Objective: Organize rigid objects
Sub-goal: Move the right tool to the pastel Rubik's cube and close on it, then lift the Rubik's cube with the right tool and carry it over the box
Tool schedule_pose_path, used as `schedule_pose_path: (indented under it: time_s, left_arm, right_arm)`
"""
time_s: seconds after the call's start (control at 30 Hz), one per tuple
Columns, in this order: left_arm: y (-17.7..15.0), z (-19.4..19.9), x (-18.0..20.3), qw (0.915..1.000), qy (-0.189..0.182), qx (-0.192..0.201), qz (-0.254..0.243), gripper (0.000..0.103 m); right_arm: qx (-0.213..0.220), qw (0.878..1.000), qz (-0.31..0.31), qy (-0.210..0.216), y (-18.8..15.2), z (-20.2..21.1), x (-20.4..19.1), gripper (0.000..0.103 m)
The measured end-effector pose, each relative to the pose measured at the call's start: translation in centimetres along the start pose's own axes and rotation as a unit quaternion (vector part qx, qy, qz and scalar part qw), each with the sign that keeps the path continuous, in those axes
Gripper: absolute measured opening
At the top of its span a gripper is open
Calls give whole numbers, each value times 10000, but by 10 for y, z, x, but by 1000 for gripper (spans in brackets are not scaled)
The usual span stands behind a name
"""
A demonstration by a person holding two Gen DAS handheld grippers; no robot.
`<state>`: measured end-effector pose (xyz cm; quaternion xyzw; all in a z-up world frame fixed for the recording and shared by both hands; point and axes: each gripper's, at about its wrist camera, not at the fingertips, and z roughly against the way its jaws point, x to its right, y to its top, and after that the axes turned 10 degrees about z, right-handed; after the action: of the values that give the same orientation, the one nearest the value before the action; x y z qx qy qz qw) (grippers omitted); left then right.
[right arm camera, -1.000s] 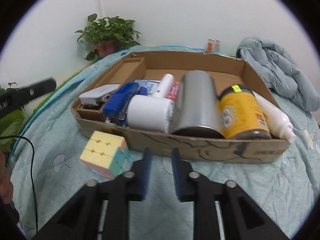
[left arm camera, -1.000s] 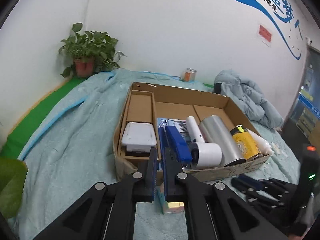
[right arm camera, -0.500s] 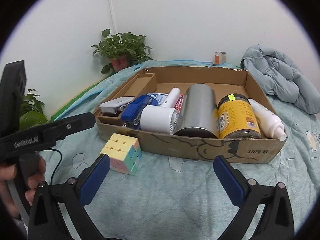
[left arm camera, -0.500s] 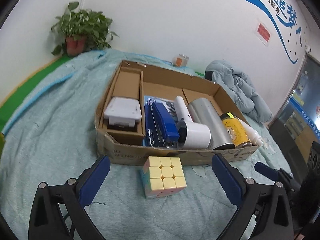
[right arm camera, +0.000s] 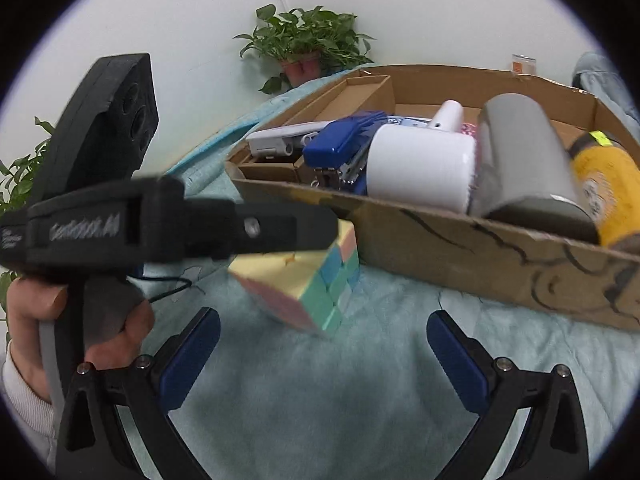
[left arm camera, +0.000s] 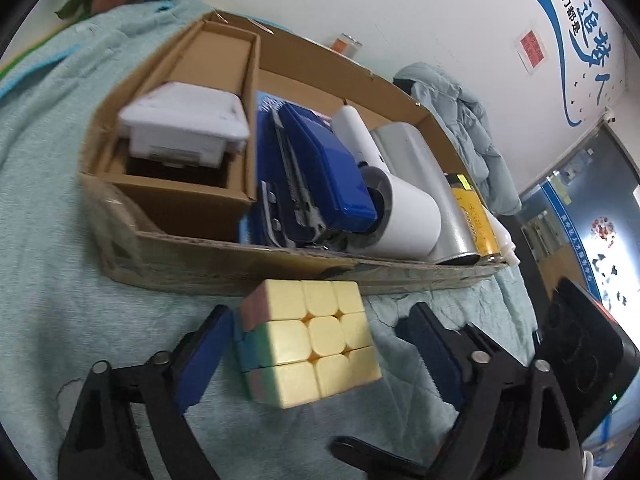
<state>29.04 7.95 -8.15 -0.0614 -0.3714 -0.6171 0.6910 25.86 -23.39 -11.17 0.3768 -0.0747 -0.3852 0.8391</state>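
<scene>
— Where's the cube [left arm camera: 310, 342]?
— Just outside the cardboard box [left arm camera: 224, 258], between the left gripper [left arm camera: 320, 350]'s closing, not-yet-touching jaws; right gripper [right arm camera: 322, 354] spread.
— Fragile?
— Light, stiff, probably slick; pinch opposite flat faces.

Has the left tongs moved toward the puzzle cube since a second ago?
Yes. The left tongs came down and forward toward the cardboard box; they have just been closing, now straddling the cube without pressing it.

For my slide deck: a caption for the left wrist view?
Open left gripper straddles a pastel puzzle cube beside the cardboard tray.
</scene>
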Motion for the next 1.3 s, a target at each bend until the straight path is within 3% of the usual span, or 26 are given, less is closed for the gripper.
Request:
schedule_pose_path:
  time_s: [0.1,0.13,0.2,0.27,0.43,0.67,0.83,1.0,1.3]
  left_arm:
    - [-1,-3,1,10000,65,24,-4,84]
    - [-1,-3,2,10000,41,27,37,83]
    - [-3,-3,2,9999,-106,-68,85,70]
    - [-6,-3,5,9998,-142,-103,97,70]
    - [-18,1,12,9999,-72,-85,31,70]
    - [-33,10,21,9997,-152,78,157,65]
    - [-37,32,40,9993,-8,377,-54,65]
    - [-20,57,67,9969,2,715,-315,65]
    - [47,82,110,9910,53,1094,-768,65]
  right_arm:
    - [-152,9993,-187,274,6,-15,5,100]
    - [-155,9988,-246,384,7,-19,6,96]
    - [-157,9983,-302,475,7,-25,7,87]
    - [-133,9965,-405,724,5,-29,8,80]
    - [-161,9994,72,313,0,-26,-9,76]
    - [-7,9991,411,66,-6,-9,-21,76]
    - [218,9983,549,31,-3,6,-24,76]
    - [298,9978,583,53,16,19,-23,76]
    - [696,9946,772,23,80,30,-1,76]
